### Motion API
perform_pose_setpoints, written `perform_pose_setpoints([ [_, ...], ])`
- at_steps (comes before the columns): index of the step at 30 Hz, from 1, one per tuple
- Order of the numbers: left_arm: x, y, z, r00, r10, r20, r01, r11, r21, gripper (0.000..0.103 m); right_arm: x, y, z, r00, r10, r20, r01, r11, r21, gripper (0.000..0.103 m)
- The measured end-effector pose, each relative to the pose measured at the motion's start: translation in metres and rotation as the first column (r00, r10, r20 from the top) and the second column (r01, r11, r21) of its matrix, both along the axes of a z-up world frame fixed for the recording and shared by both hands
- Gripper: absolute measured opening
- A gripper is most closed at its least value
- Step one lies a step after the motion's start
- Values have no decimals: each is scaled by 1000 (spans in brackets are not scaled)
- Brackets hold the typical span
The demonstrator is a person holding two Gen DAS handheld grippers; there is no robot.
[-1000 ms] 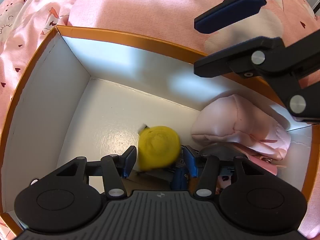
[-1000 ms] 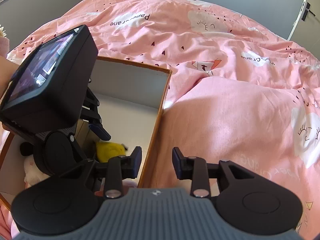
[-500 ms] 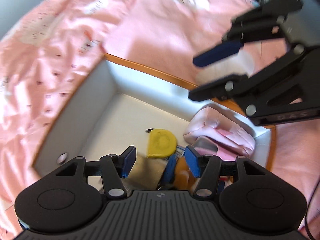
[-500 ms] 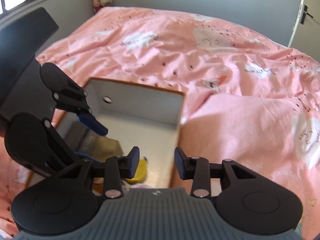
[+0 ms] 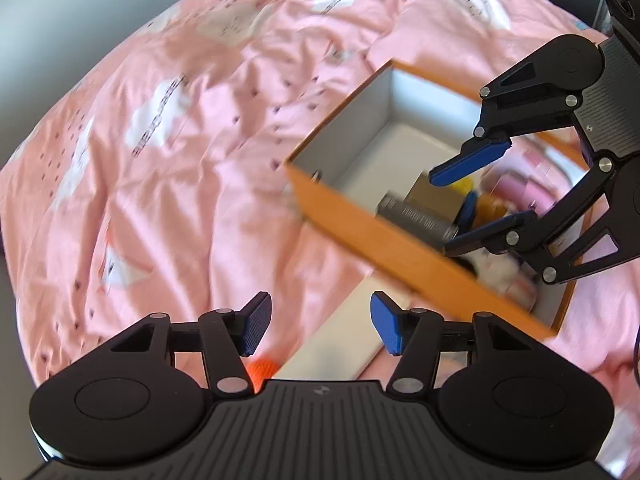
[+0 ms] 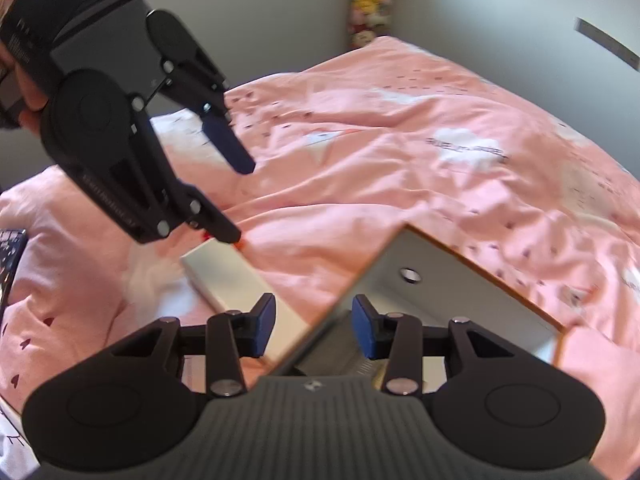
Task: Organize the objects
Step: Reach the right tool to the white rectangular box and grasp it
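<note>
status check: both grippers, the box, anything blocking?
Left gripper open, empty, over the bedspread. Right gripper open, empty, jaws just opening, at the orange box rim. Box holds several items. White flat box lies beside it; nothing blocking.

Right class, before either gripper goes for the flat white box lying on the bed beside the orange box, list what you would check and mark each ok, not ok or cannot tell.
1. Left gripper empty, jaws apart: ok.
2. Right gripper empty; its jaws have just been opening, nothing between them: ok.
3. Flat white box in plain view on the pink bedspread: ok.
4. Free room in the orange box at its far end: ok.
5. What the small orange thing beside the white box is: cannot tell, blurred.
6. Whether the white box will fit in that room: cannot tell.
</note>
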State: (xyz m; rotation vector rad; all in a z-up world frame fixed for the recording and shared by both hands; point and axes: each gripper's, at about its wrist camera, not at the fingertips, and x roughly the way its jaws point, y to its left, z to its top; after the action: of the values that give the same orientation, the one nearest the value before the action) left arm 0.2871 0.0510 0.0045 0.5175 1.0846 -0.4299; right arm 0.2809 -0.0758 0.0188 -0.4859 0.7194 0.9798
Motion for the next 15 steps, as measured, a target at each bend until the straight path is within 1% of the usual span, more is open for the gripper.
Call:
perform_pose_setpoints([
  [4, -17, 34, -10, 998, 48, -29, -47, 999, 22, 67, -11, 42, -16, 995, 98, -29, -100, 994, -55, 44],
  [7, -30, 55, -19, 996, 75, -48, -73, 997, 35, 67, -16, 68, -32, 988, 142, -61, -148, 983, -106, 44],
  [12, -44, 77, -38, 993, 97, -75, -94, 995, 42, 67, -23, 105, -68, 980, 171, -104, -192, 951, -244, 44],
  [15, -47, 85, -49, 992, 100, -82, -98, 995, 35, 67, -26, 119, -88, 979, 180, -98, -202, 932, -301, 44],
])
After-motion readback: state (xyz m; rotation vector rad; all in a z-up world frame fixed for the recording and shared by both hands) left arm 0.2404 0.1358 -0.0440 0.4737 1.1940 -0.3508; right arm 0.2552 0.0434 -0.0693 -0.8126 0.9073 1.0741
